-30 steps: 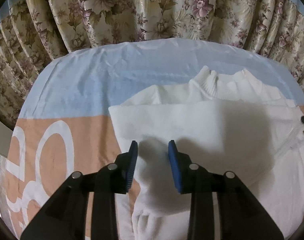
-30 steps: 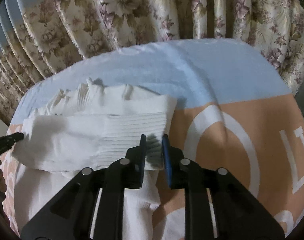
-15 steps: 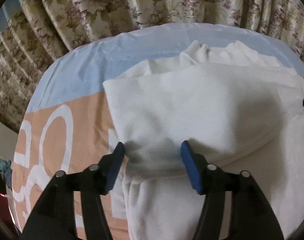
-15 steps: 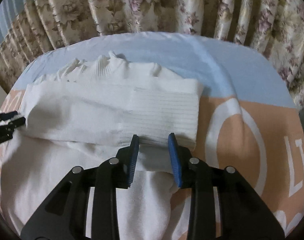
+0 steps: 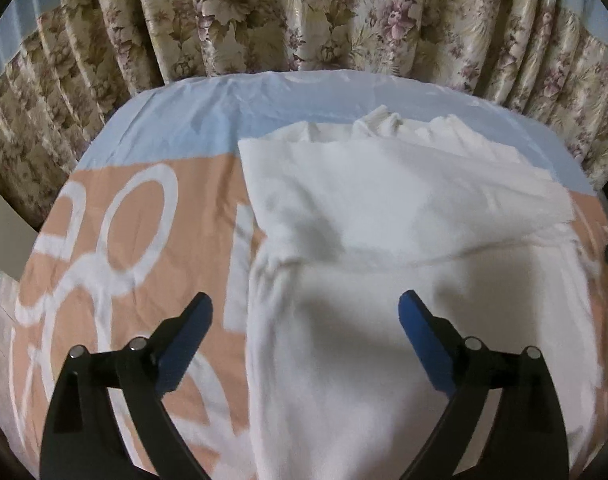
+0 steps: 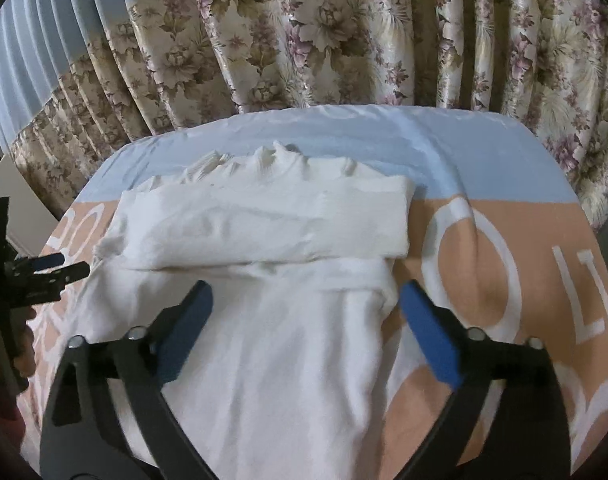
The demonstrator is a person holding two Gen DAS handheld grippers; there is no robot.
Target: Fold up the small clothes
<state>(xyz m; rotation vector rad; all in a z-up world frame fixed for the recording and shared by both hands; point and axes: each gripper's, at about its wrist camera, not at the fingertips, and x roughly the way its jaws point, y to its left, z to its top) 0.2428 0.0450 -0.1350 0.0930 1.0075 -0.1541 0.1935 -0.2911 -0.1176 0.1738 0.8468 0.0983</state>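
Observation:
A white knit sweater [image 5: 383,240] lies flat on the bed, collar toward the curtain, with both sleeves folded across its chest in a band [image 6: 272,224]. My left gripper [image 5: 304,312] is wide open and empty, raised above the sweater's lower left part. My right gripper [image 6: 304,300] is wide open and empty above the sweater's lower right part, just below the folded sleeve band. The left gripper also shows at the left edge of the right wrist view [image 6: 44,276].
The bed cover [image 5: 144,216] is peach with white letters and pale blue at the far end [image 6: 383,136]. A floral curtain [image 5: 304,16] hangs right behind the bed. The bed's edges curve off on both sides.
Both grippers let go of the sleeve cloth, opened wide and drew back toward me. The folded sleeves stay lying across the chest.

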